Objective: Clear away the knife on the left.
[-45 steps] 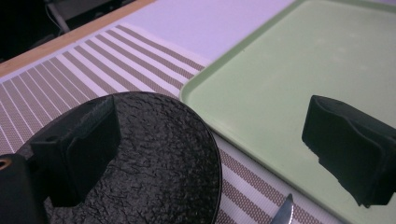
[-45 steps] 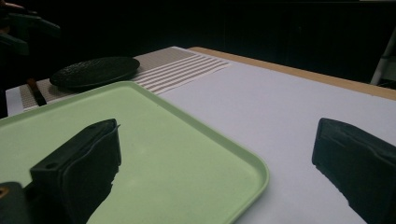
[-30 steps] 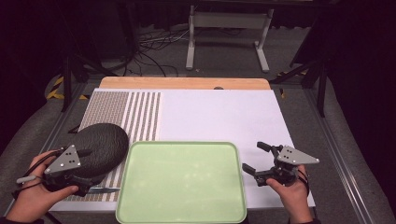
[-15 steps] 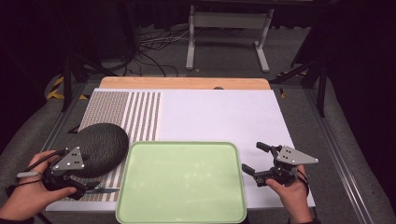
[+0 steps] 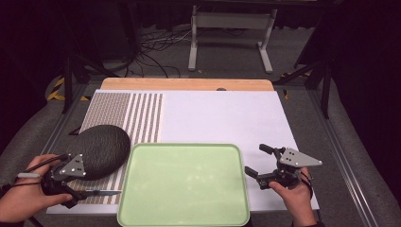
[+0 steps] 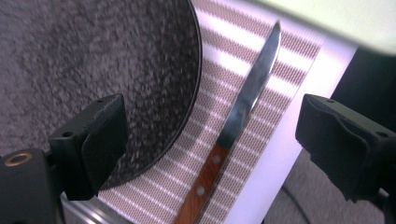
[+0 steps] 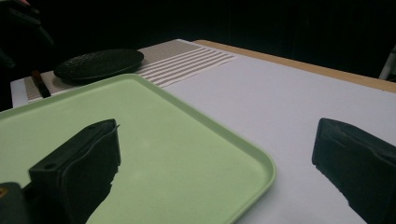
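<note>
Left hand-held gripper (image 5: 75,191): held low at the near left corner of the desk (image 5: 217,118), jaws spread wide apart, nothing between the pads. In the left gripper view the same hand-held gripper (image 6: 210,140) looks straight down onto the knife (image 6: 238,126), which lies in the gap between the two jaws, touching neither.

Knife, count 1: wooden handle with two rivets, steel blade. It lies flat on the striped mat (image 5: 127,118), handle end nearest the gripper body, tip pointing away toward the tray. In the high view the knife (image 5: 101,193) sits just beside the tray's left rim, blade toward it.

Plate (image 5: 97,151), count 1: dark, speckled, round. It rests on the striped mat just beyond the left hand-held gripper; its rim (image 6: 140,84) runs close along one side of the knife (whether they touch, cannot tell).

Tray (image 5: 184,215), count 1: pale green, rounded corners, bare inside, at the near middle of the desk.

Right hand-held gripper (image 5: 259,163): jaws apart, holding nothing, just beside the tray's right rim, over the white sheet (image 5: 227,118). Its own view (image 7: 215,158) looks across the tray corner (image 7: 252,163) toward the plate (image 7: 100,63).

Hand-held grippers, count 2. Striped mat, count 1.
</note>
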Motion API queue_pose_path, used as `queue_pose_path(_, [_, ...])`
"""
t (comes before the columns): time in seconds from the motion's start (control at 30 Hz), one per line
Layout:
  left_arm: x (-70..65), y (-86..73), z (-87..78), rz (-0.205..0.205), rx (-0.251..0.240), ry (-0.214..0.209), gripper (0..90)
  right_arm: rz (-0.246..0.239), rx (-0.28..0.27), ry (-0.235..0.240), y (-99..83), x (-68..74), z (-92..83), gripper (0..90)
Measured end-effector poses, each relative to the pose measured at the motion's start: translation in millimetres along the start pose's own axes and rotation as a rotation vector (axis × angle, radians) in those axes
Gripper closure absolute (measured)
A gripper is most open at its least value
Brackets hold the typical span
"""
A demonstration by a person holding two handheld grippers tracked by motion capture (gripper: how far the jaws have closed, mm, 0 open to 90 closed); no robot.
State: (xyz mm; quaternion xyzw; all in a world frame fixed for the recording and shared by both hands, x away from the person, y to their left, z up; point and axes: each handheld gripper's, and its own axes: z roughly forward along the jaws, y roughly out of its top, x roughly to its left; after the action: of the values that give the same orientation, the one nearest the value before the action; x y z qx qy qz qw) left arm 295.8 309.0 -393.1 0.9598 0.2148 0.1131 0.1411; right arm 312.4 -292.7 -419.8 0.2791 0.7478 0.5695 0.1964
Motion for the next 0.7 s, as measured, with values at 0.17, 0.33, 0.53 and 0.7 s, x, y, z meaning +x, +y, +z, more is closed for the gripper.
queue_pose_path(0.17, [0.9,-2.4,3.1,0.007,0.054,-0.001,10.4,-0.002,0.001,0.002,0.0,0.3,0.3,1.7])
queue_pose_path(0.33, [-0.1,-2.5,6.1,0.03,0.102,-0.011,11.1,-0.011,0.006,-0.005,0.2,0.2,0.3,1.7])
queue_pose_path(0.53, [1.5,-4.2,9.3,0.035,0.145,-0.033,11.6,-0.015,0.006,0.0,0.9,1.1,0.3,1.7])
queue_pose_path(0.7, [3.0,-7.3,12.7,0.033,0.159,-0.056,11.7,-0.013,0.006,-0.002,0.5,0.6,-0.4,1.7])
